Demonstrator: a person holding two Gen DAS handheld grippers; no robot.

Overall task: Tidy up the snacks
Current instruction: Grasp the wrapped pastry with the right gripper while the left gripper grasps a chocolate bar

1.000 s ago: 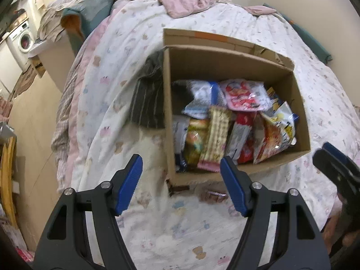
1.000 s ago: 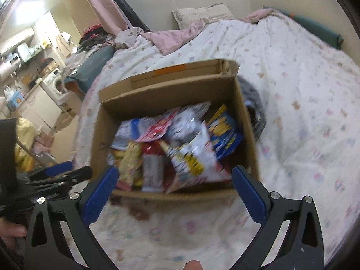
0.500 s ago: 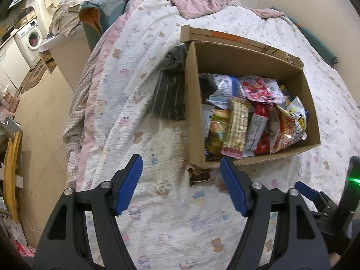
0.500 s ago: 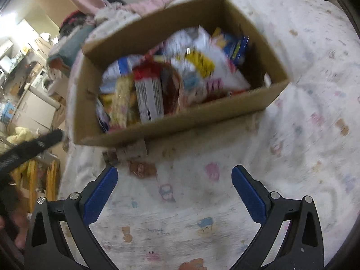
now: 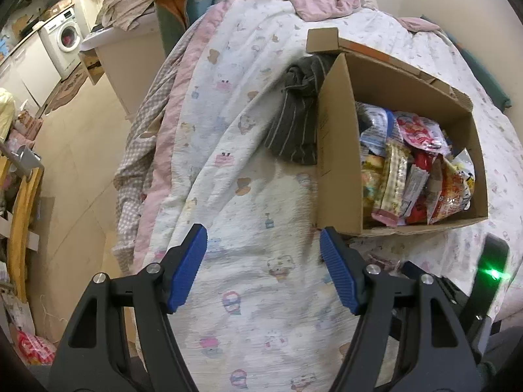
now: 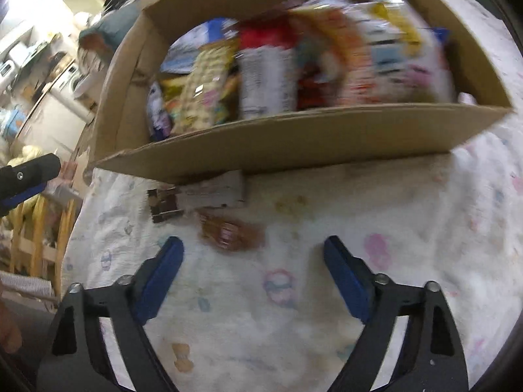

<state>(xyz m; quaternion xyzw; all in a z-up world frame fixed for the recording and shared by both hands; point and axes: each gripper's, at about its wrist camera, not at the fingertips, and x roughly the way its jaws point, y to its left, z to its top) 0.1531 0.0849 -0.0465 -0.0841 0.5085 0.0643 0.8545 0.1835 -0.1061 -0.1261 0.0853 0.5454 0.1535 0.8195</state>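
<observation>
A cardboard box (image 5: 336, 170) packed with snack packets (image 5: 412, 166) sat on the bed, on a white quilt (image 5: 248, 176) printed with small cartoon figures, toward the bed's right side in the left wrist view. The packets stood on end in a tight row, among them a yellow checked one (image 6: 204, 88) and a red one (image 6: 268, 36); the right wrist view was blurred, so no labels could be read. Just outside the box's near wall, two small items lay loose on the quilt: a dark brown wrapped snack (image 6: 230, 232) and, touching the foot of the wall, a grey-and-brown flat packet (image 6: 196, 197).

The right claw (image 6: 253, 263) was spread above the quilt, its jaws having just been closing, with nothing between them; the brown wrapped snack lay just ahead of its blue pads (image 6: 343, 277). The left claw (image 5: 263, 269) was also spread and empty, over bare quilt near the box's near left corner.

A dark striped cloth (image 5: 299, 114) lay bunched against the box's left wall. Past the bed's left edge was the floor (image 5: 75, 150), and farther off a washing machine (image 5: 65, 37).
</observation>
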